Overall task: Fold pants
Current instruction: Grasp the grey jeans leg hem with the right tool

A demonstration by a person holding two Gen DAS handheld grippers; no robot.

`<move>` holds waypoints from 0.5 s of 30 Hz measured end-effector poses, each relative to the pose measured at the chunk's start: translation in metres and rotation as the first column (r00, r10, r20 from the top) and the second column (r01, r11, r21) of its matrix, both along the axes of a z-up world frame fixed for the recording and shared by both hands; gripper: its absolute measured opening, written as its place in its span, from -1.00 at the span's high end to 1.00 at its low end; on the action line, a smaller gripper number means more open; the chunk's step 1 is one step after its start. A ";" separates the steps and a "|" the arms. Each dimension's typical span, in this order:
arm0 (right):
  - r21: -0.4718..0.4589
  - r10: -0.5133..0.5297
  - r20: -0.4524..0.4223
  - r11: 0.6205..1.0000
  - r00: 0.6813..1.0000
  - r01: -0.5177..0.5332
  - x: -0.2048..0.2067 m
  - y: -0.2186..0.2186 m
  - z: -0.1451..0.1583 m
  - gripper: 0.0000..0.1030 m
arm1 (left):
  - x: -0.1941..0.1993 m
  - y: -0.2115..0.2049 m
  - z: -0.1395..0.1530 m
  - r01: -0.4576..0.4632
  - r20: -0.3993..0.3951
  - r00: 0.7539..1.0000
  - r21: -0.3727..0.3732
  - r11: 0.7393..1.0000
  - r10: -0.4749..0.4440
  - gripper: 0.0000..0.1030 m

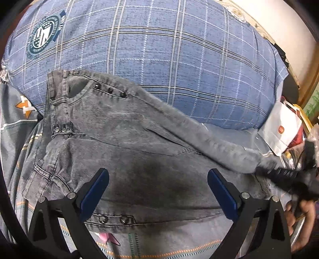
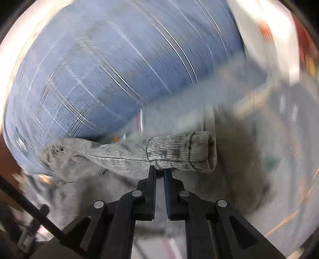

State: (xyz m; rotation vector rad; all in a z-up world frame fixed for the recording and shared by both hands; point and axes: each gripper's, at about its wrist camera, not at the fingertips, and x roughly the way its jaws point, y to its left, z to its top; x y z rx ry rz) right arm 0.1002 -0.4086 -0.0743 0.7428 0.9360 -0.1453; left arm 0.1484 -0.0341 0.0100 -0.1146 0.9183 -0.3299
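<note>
Grey denim pants lie on a bed, waistband to the left, with one leg drawn out to the right. My left gripper is open and hovers over the seat of the pants, empty. My right gripper is shut on the hem end of the pants leg and holds it lifted; the right wrist view is motion-blurred. The right gripper also shows in the left wrist view at the right edge, blurred, at the end of the leg.
A large blue plaid pillow lies just behind the pants. A patterned grey bedsheet lies under them. A white paper bag and clutter sit at the right. A pale wall stands beyond.
</note>
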 end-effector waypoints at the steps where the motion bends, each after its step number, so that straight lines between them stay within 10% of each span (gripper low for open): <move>1: 0.053 -0.008 -0.020 0.999 1.000 0.009 -0.006 -0.005 -0.012 0.87 | 0.000 -0.001 0.000 -0.001 -0.008 1.000 -0.002 1.000 0.001 -0.93; 10: 0.166 -0.046 0.030 0.985 0.998 0.041 -0.023 -0.032 -0.011 0.77 | 0.074 -0.077 -0.016 0.023 -0.235 0.971 -0.091 0.996 -0.044 -0.93; 12: 0.265 -0.056 0.042 0.963 0.998 0.043 -0.021 -0.036 -0.012 -0.36 | 0.096 -0.103 -0.024 0.035 -0.256 0.966 -0.033 0.999 -0.043 -0.92; 15: 0.287 -0.105 0.045 0.954 0.994 0.087 -0.026 -0.039 -0.009 -0.65 | 0.122 -0.124 -0.042 -0.005 -0.338 0.941 0.026 1.000 0.013 -0.82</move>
